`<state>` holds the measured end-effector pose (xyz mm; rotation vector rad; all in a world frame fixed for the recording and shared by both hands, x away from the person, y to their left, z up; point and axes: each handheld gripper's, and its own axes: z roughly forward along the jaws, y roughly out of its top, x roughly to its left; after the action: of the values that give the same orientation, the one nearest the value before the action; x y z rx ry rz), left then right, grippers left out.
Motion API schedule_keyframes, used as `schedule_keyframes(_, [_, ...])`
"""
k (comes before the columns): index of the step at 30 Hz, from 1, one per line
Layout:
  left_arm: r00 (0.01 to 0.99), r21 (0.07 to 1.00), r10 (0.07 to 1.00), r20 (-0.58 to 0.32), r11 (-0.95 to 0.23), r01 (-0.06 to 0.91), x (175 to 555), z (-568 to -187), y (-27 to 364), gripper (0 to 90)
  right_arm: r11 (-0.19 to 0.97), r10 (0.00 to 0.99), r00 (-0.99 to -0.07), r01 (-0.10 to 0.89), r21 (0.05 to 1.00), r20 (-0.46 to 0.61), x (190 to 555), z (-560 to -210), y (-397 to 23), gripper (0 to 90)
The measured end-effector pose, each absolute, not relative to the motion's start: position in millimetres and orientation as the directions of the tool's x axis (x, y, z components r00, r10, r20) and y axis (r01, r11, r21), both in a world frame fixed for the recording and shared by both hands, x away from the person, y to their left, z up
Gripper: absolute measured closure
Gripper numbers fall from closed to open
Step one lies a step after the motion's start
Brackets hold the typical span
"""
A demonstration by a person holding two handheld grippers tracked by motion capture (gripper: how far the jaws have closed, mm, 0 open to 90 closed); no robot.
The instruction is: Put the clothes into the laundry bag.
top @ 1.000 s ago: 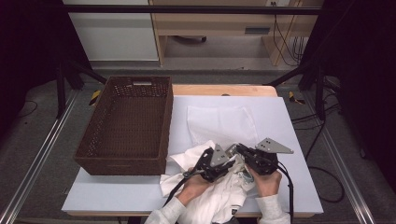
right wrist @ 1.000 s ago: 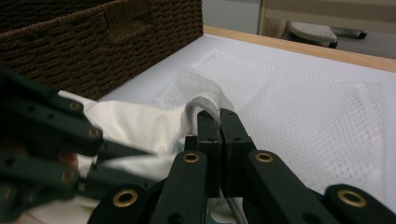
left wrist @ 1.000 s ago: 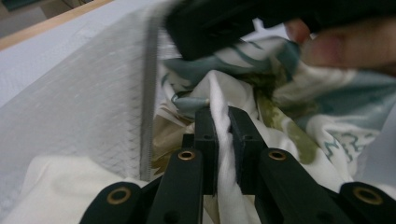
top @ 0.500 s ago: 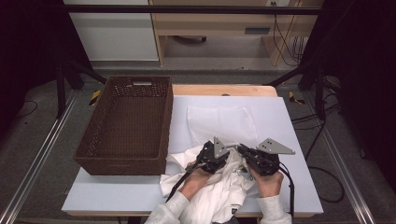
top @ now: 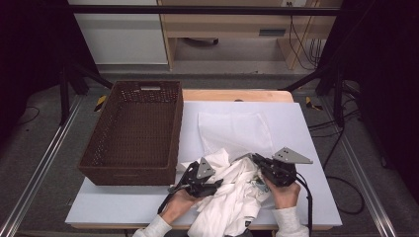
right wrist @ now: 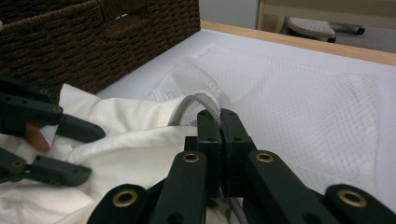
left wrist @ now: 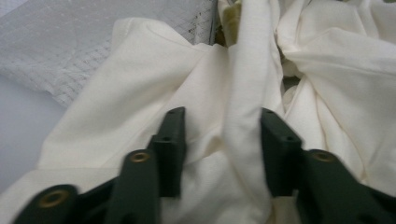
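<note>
A crumpled white garment [top: 232, 197] lies at the table's near edge, partly on a white mesh bag [top: 237, 131] spread flat behind it. My left gripper [top: 217, 183] rests on the garment; its jaws have just been opening. In the left gripper view they stand apart, my left gripper [left wrist: 224, 135] astride a raised fold of the garment [left wrist: 140, 84] without pinching it. My right gripper [top: 254, 157] is shut on the mesh bag's grey rim. In the right gripper view that rim runs between the closed jaws of my right gripper [right wrist: 219, 126], with the mesh bag [right wrist: 299, 93] beyond.
A brown wicker basket [top: 133, 133] stands on the left of the white table [top: 306, 128], close to the left hand. Its wall [right wrist: 93, 42] rises just behind the garment. Dark stands and cables flank the table.
The left gripper has slid left and toward the near edge, and its jaws have spread apart over the cloth. The right gripper has stayed put, still closed.
</note>
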<state>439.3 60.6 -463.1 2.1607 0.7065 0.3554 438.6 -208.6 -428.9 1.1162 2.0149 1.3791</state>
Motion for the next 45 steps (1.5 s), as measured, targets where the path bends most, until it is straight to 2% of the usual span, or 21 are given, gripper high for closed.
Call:
schedule_keyframes(1, [0.802,0.780,0.597,0.000,-0.502,0.374,439.2,-463.1,60.0,57.6,0.171,0.819,-0.569,0.365,0.915,0.074,438.6,-428.9,-208.6,88.5])
schedule_keyframes(2, [0.797,0.784,0.604,-0.003,-0.494,0.377,438.9,-462.1,59.2,63.9,0.172,0.818,-0.570,0.365,0.915,0.074,438.6,-429.3,-208.0,88.5])
schedule_keyframes(3, [0.796,0.786,0.606,-0.009,-0.488,0.380,439.1,-460.2,59.1,77.4,0.168,0.818,-0.570,0.368,0.915,0.079,439.1,-430.0,-207.7,88.5])
schedule_keyframes(5, [0.802,0.814,0.596,-0.048,-0.442,0.377,437.2,-453.1,60.0,80.5,0.168,0.816,-0.572,0.369,0.914,0.081,439.6,-430.7,-207.3,88.5])
schedule_keyframes(10, [0.831,0.857,0.556,-0.026,-0.416,0.305,428.3,-441.3,50.4,82.4,0.165,0.810,-0.580,0.371,0.914,0.089,440.9,-431.9,-204.5,88.5])
schedule_keyframes(15, [0.852,0.859,0.523,0.004,-0.438,0.264,427.2,-430.8,12.1,82.5,0.172,0.803,-0.589,0.364,0.915,0.084,440.6,-431.5,-201.2,88.6])
schedule_keyframes(19, [0.851,0.839,0.524,0.039,-0.479,0.257,436.0,-434.5,-15.7,82.6,0.164,0.797,-0.598,0.354,0.921,0.088,439.5,-429.7,-202.0,88.6])
schedule_keyframes(21, [0.840,0.804,0.541,0.044,-0.519,0.291,449.6,-446.5,-33.6,82.4,0.167,0.792,-0.605,0.335,0.927,0.077,436.9,-425.9,-203.1,88.6])
schedule_keyframes(24, [0.834,0.799,0.549,0.062,-0.528,0.288,455.6,-452.0,-38.2,81.7,0.160,0.791,-0.607,0.324,0.932,0.075,434.9,-423.1,-204.4,88.6])
schedule_keyframes(26, [0.833,0.801,0.553,0.030,-0.512,0.311,461.0,-453.7,-36.7,80.8,0.158,0.792,-0.606,0.322,0.933,0.075,433.8,-421.5,-205.2,88.6])
schedule_keyframes(28, [0.833,0.807,0.553,0.012,-0.497,0.319,460.9,-453.1,-34.2,75.4,0.158,0.793,-0.604,0.328,0.931,0.078,434.3,-422.4,-205.5,88.6])
schedule_keyframes(31, [0.851,0.831,0.526,-0.009,-0.469,0.299,446.8,-440.4,-17.3,51.5,0.165,0.802,-0.593,0.341,0.926,0.075,435.6,-425.7,-207.6,88.6])
schedule_keyframes(32, [0.851,0.831,0.526,-0.009,-0.469,0.299,446.8,-440.4,-17.3,46.5,0.165,0.802,-0.593,0.341,0.926,0.075,435.6,-425.7,-207.6,88.6])
schedule_keyframes(33, [0.850,0.839,0.526,-0.003,-0.462,0.288,441.5,-434.1,-8.3,46.5,0.165,0.803,-0.591,0.344,0.924,0.076,436.0,-426.2,-208.4,88.6])
schedule_keyframes(34, [0.849,0.839,0.529,0.003,-0.464,0.286,437.3,-427.2,1.7,37.7,0.164,0.806,-0.586,0.345,0.924,0.076,436.5,-426.7,-209.6,88.6])
schedule_keyframes(35, [0.844,0.837,0.536,0.019,-0.470,0.279,434.9,-422.9,7.9,34.6,0.160,0.808,-0.584,0.351,0.923,0.082,436.7,-427.0,-210.5,88.6])
schedule_keyframes(37, [0.814,0.842,0.572,0.105,-0.486,0.233,429.7,-409.8,30.9,29.9,0.162,0.809,-0.582,0.352,0.922,0.080,436.9,-427.0,-211.1,88.6])
schedule_keyframes(39, [0.795,0.841,0.591,0.134,-0.492,0.224,430.9,-406.4,41.0,29.1,0.162,0.809,-0.583,0.352,0.922,0.080,437.0,-427.0,-211.3,88.5])
schedule_keyframes(41, [0.790,0.837,0.606,0.094,-0.478,0.267,441.1,-409.1,57.7,26.1,0.164,0.809,-0.582,0.355,0.920,0.080,437.3,-427.3,-210.7,88.5])
schedule_keyframes(44, [0.794,0.811,0.606,0.059,-0.492,0.315,450.9,-421.9,61.8,24.1,0.169,0.809,-0.583,0.359,0.918,0.079,437.9,-428.1,-209.9,88.5])
schedule_keyframes(45, [0.802,0.797,0.598,0.008,-0.488,0.356,457.6,-433.8,61.1,24.1,0.169,0.809,-0.583,0.359,0.918,0.079,437.9,-428.1,-209.9,88.5])
